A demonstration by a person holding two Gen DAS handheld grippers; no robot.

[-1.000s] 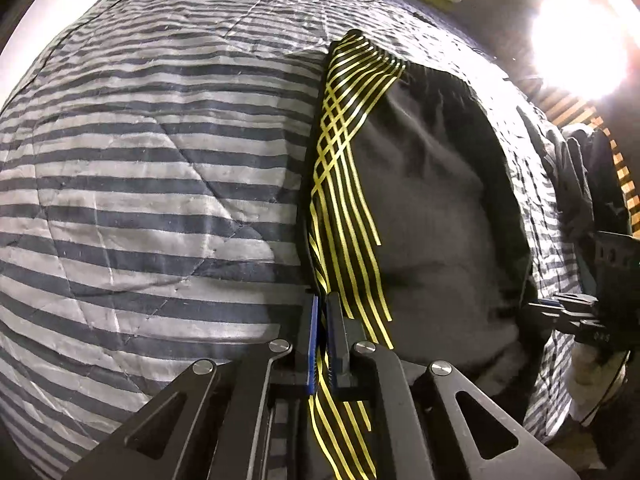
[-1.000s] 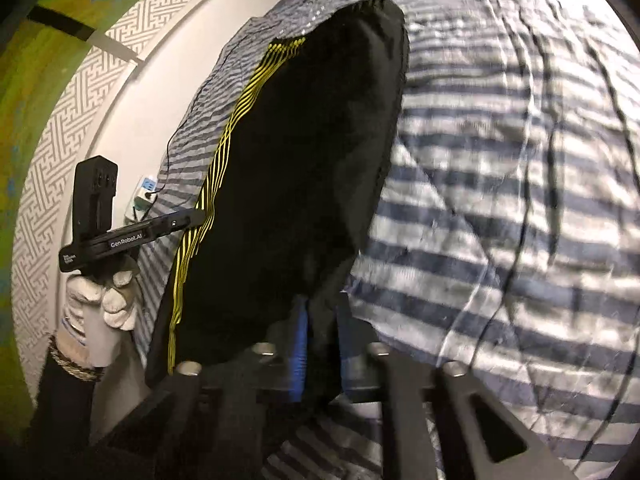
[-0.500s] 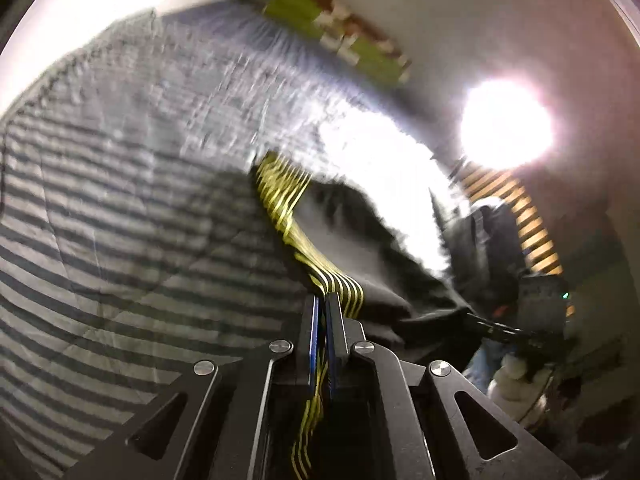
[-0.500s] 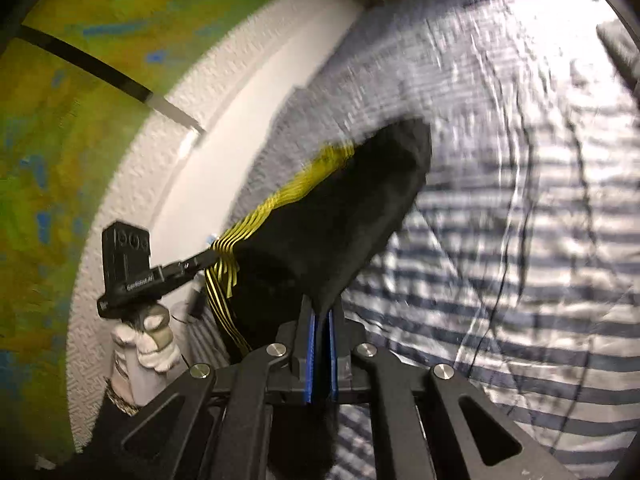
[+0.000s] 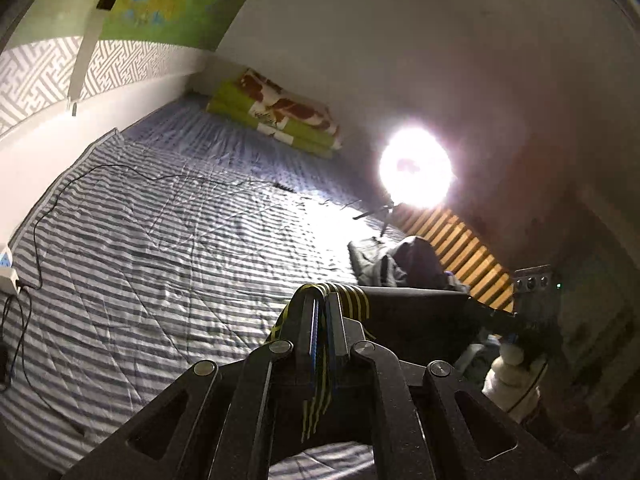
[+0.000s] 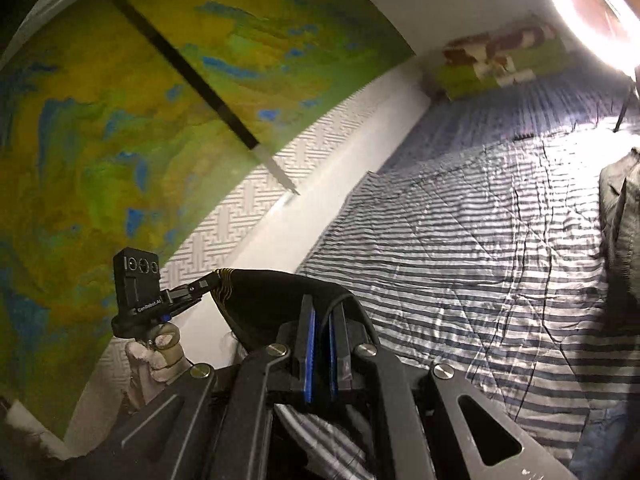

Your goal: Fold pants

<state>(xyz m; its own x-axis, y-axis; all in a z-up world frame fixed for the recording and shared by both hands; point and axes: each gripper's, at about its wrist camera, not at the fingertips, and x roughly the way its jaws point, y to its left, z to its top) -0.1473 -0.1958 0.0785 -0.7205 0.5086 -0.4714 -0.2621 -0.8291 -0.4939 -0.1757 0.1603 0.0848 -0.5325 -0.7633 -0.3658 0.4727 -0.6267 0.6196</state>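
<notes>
Our left hand-held gripper (image 5: 322, 312) pinches the yellow-striped edge of the black pants (image 5: 416, 312); our right hand-held gripper (image 6: 322, 320) clamps the opposite black edge. Between them we hold the pants stretched in the air above the striped bed (image 5: 160, 240), beside the bright lamp (image 5: 416, 170).

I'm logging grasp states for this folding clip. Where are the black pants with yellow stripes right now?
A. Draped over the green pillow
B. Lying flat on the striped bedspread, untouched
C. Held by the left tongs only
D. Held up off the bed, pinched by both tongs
D: the pants stretch in the air between the left tongs and right tongs, each shut on an edge, above the striped bedspread.
</notes>
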